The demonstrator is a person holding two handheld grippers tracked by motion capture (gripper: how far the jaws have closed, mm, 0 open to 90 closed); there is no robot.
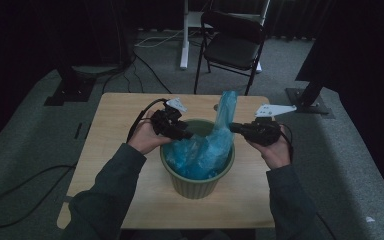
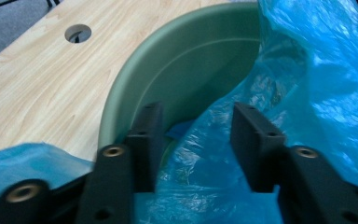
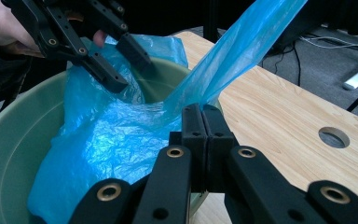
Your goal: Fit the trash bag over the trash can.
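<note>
Lining the green bucket (image 1: 198, 181) with the blue plastic bag (image 1: 205, 150) sitting inside it: right gripper (image 3: 207, 122) is clamped tight on the bag's edge at the rim, so hold there. Left gripper (image 2: 196, 140) is released, jaws straddling loose film; I'd pinch it and drag over the opposite rim.

A thin, translucent blue plastic bag (image 1: 205, 147) sits crumpled inside a round, ribbed green pot (image 1: 196, 184), which stands upright near the middle of the wooden worktop (image 1: 115, 120). One strip of the bag (pulled taut) rises steeply out of the pot on the far right side of the rim. Another fold is draped over the rim on the left side.
</note>
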